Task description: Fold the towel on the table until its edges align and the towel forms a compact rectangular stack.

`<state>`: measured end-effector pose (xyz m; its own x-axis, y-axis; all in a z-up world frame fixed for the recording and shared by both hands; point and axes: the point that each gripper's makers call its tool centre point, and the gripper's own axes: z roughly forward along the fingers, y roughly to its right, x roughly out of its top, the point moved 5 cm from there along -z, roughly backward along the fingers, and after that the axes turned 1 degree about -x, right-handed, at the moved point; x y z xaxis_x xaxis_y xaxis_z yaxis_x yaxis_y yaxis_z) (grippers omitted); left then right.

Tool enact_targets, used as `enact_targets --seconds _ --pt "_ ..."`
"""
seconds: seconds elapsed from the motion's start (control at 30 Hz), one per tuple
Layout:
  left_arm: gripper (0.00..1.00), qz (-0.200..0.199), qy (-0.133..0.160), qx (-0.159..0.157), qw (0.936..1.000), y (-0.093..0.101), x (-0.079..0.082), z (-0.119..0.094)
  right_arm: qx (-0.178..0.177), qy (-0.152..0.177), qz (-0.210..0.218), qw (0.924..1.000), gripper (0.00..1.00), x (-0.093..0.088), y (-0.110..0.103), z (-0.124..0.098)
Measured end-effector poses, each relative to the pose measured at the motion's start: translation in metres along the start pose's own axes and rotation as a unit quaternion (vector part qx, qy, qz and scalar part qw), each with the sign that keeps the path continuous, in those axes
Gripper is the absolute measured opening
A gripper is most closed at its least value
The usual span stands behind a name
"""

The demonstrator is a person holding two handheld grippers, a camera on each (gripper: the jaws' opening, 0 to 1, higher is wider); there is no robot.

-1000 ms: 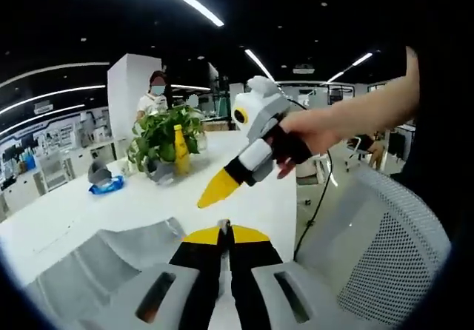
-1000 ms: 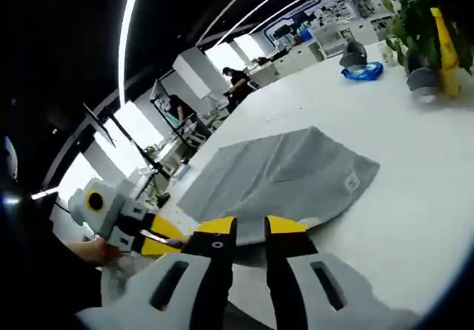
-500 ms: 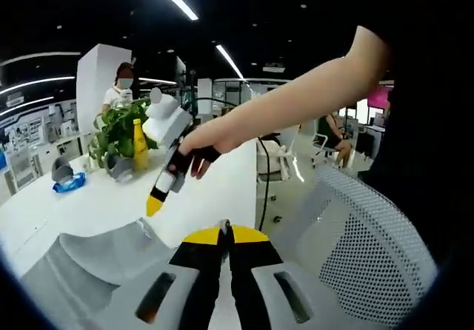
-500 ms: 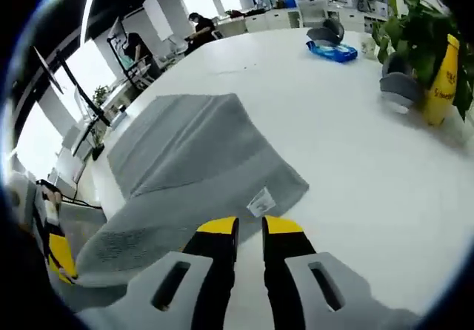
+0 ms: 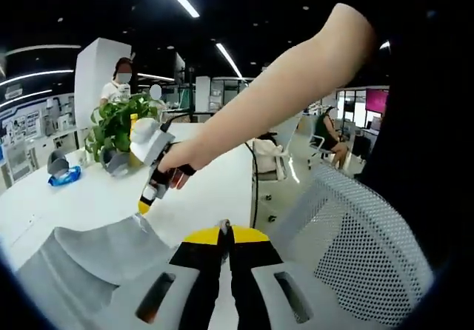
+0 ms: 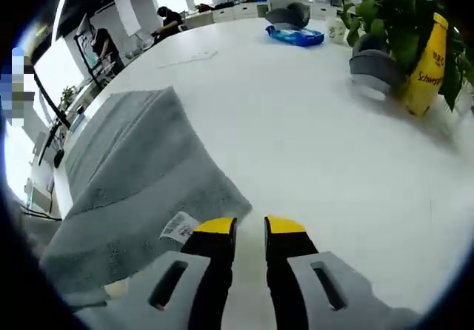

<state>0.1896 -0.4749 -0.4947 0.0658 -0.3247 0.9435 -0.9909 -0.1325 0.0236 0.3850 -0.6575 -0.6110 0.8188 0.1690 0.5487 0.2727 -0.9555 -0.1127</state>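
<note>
A grey towel point(image 6: 126, 167) lies flat on the white table point(image 6: 311, 160), with a white label point(image 6: 180, 228) at its near corner. My right gripper point(image 6: 250, 228) hovers just past that corner, its jaws a narrow gap apart with nothing between them. In the left gripper view the towel point(image 5: 89, 260) spreads at the lower left. A hand holds the right gripper point(image 5: 146, 203) with its yellow tip down at the towel's far corner. My left gripper point(image 5: 225, 231) sits at the table's near edge beside the towel, jaws pressed together and empty.
A potted plant point(image 6: 389, 19), a yellow bottle point(image 6: 424, 67) and a grey pot point(image 6: 372, 69) stand at the far side, with a blue item point(image 6: 295, 35) beyond. A white mesh chair point(image 5: 363, 256) is to the right of the table. A person point(image 5: 118, 86) stands in the background.
The right gripper has swung down and across to the towel's corner. Its camera now looks along the table from close above. The left gripper has hardly moved.
</note>
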Motion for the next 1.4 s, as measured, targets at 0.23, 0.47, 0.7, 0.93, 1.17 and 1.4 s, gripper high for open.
enact_targets --seconds 0.23,0.47,0.7,0.93,1.17,1.4 --pt "0.03 -0.012 -0.001 0.001 0.9999 -0.003 -0.002 -0.001 0.017 -0.004 -0.001 0.9999 0.10 0.007 -0.012 0.014" --pt "0.03 -0.007 -0.010 -0.002 0.9999 0.001 -0.005 0.002 0.021 -0.011 -0.062 0.9978 0.07 0.007 -0.007 0.014" --pt "0.03 -0.024 -0.003 -0.007 0.9997 0.005 0.002 0.004 0.096 0.055 0.137 0.9845 0.05 0.014 -0.015 0.012" --pt "0.03 -0.033 0.023 0.000 0.9992 0.007 0.021 0.004 0.186 0.151 0.274 0.9316 0.04 0.054 -0.019 -0.020" --pt "0.03 -0.003 0.045 -0.007 0.9990 0.012 0.051 0.007 0.198 0.234 0.243 0.9204 0.04 0.086 -0.023 -0.063" --pt "0.03 0.023 0.064 -0.023 0.9974 0.026 0.077 0.012 0.231 0.320 0.294 0.8704 0.04 0.105 -0.016 -0.117"
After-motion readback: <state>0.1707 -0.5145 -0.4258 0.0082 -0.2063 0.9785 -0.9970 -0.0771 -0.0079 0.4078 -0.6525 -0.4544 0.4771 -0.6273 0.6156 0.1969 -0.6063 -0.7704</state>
